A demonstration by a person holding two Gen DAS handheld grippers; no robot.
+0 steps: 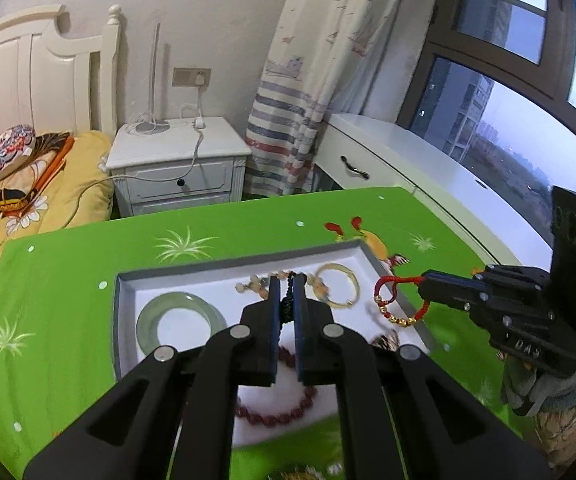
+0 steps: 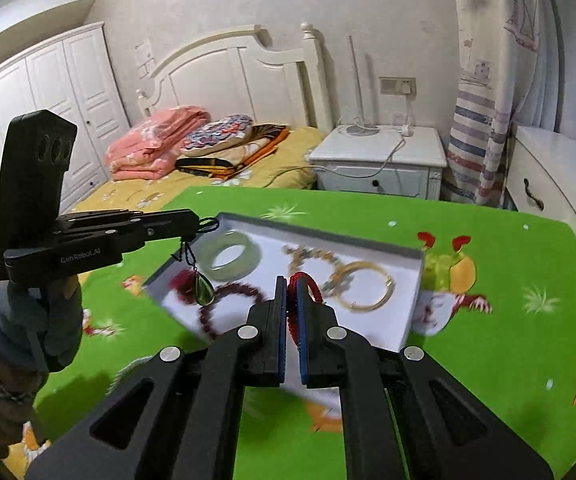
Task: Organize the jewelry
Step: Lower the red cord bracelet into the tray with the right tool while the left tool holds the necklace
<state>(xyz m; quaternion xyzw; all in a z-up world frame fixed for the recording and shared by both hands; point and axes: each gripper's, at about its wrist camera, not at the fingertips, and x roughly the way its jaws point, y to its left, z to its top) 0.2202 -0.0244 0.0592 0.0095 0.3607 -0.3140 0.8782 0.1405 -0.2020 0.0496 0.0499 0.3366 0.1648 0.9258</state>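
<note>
A surface (image 1: 88, 280) covered in a bright green cartoon-print cloth fills the foreground, with a bed (image 2: 208, 176) in yellow bedding, a white nightstand (image 1: 176, 168) and a striped curtain (image 1: 288, 120) behind it. On the cloth sits a shallow white tray (image 1: 192, 276) with a grey rim, seen from both wrist views. The left claw (image 1: 287, 292) is above the tray, its blue-padded fingers closed on a dark cord necklace (image 1: 287, 304); in the right wrist view that cord hangs down from the claw's tip and carries a green teardrop pendant (image 2: 204, 294) dangling over the near left part of the tray. The right claw (image 2: 291, 300) is closed too, pinching a red cord bracelet (image 1: 397, 300) with small gold beads, which hangs in the air over the tray's right edge in the left wrist view. Lying in the tray are a pale green jade bangle (image 1: 180, 320) toward the left, a thin gold bangle (image 1: 337, 284) toward the far right, a dark red bead bracelet (image 1: 280, 412) at the near side, and a string of pale beads (image 1: 252, 286) at the far side between the two bangles; the bead string touches the gold bangle, while the jade bangle lies apart from it.
</note>
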